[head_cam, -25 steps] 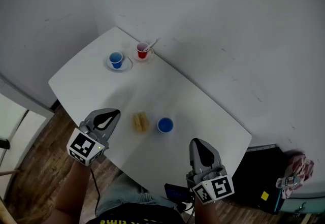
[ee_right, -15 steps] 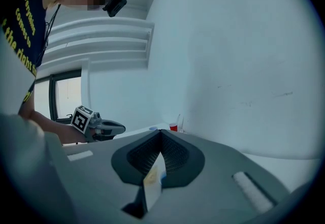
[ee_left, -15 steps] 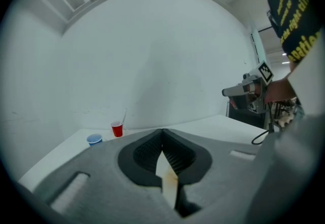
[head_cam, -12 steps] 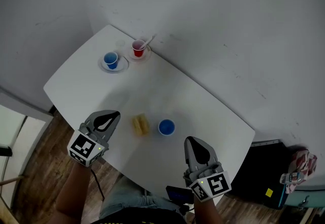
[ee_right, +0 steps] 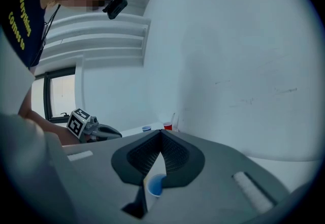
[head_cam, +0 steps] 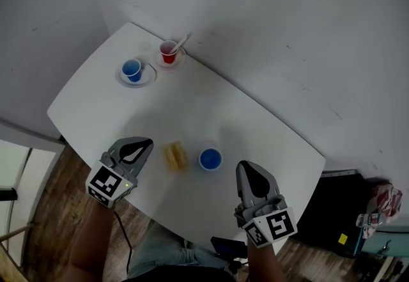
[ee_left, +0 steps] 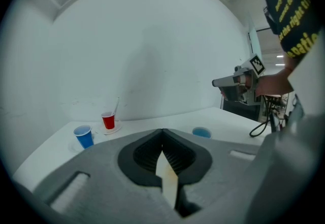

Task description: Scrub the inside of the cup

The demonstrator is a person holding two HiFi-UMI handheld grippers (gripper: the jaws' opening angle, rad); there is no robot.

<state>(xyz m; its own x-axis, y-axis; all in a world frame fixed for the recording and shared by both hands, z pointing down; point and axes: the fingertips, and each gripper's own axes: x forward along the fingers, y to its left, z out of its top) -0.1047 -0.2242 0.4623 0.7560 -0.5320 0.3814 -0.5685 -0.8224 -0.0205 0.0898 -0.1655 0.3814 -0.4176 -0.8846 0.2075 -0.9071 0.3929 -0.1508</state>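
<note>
At the near edge of the white tabletop (head_cam: 255, 127), my left gripper (head_cam: 142, 144) and right gripper (head_cam: 246, 167) hover with fingers pressed together, holding nothing. The open blue cup (head_cam: 209, 159) stands between them, a yellow sponge (head_cam: 175, 155) just beside it at 9 o'clock. Well apart at the cup's 11 o'clock, a second blue cup (head_cam: 131, 70) and a red cup (head_cam: 169, 52) sit on saucers.
</note>
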